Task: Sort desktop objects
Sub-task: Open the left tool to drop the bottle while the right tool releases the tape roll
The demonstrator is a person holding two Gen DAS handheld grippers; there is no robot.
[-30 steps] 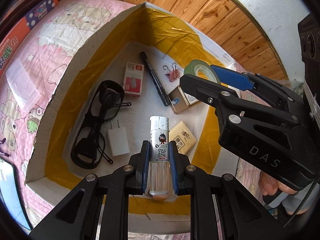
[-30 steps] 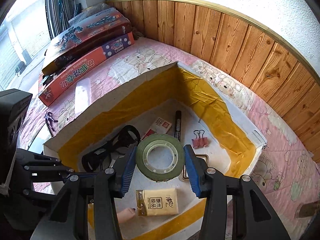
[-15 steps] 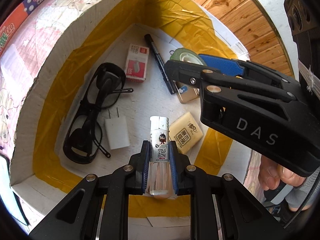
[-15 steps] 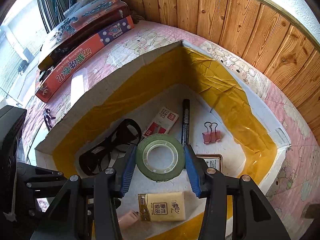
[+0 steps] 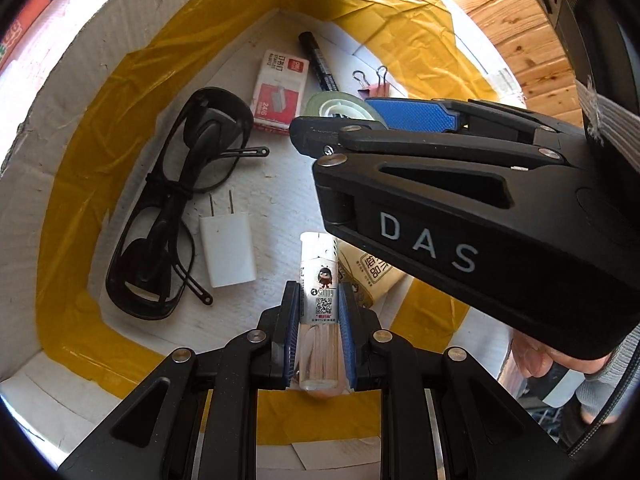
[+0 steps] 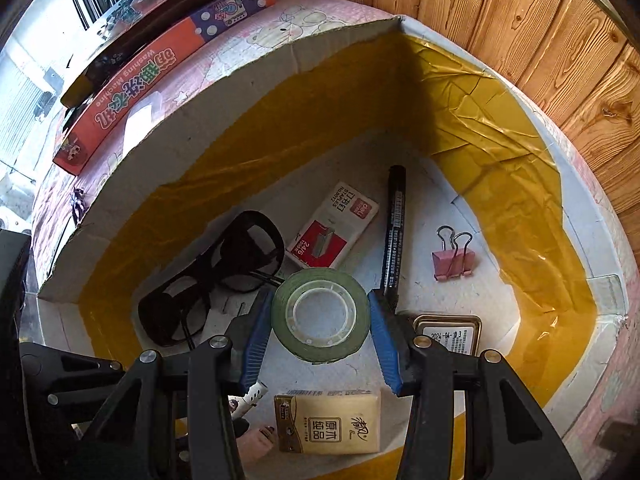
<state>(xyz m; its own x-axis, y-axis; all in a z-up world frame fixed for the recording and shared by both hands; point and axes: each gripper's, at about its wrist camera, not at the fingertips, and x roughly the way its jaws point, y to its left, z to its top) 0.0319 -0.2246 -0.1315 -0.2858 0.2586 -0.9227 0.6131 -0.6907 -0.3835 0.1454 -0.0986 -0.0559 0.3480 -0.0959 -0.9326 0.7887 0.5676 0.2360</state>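
Note:
My left gripper (image 5: 319,300) is shut on a clear lighter (image 5: 320,280) with a white cap, held low over the near end of the white cardboard box (image 5: 80,80). My right gripper (image 6: 320,316) is shut on a green tape roll (image 6: 320,316), held over the box floor; it crosses the left wrist view (image 5: 440,200) from the right, with the tape roll (image 5: 340,106) at its tip. The lighter's cap shows in the right wrist view (image 6: 252,394), under the right gripper.
In the yellow-taped box (image 6: 520,200) lie black glasses (image 5: 176,200), a white charger plug (image 5: 228,252), a staples box (image 6: 332,228), a black marker (image 6: 394,228), a pink binder clip (image 6: 454,260), a small tin (image 6: 448,336) and a tissue pack (image 6: 328,424). Toy cartons (image 6: 160,52) stand behind.
Both grippers have moved down and forward into the box, each still holding its object. The right gripper now covers more of the left wrist view.

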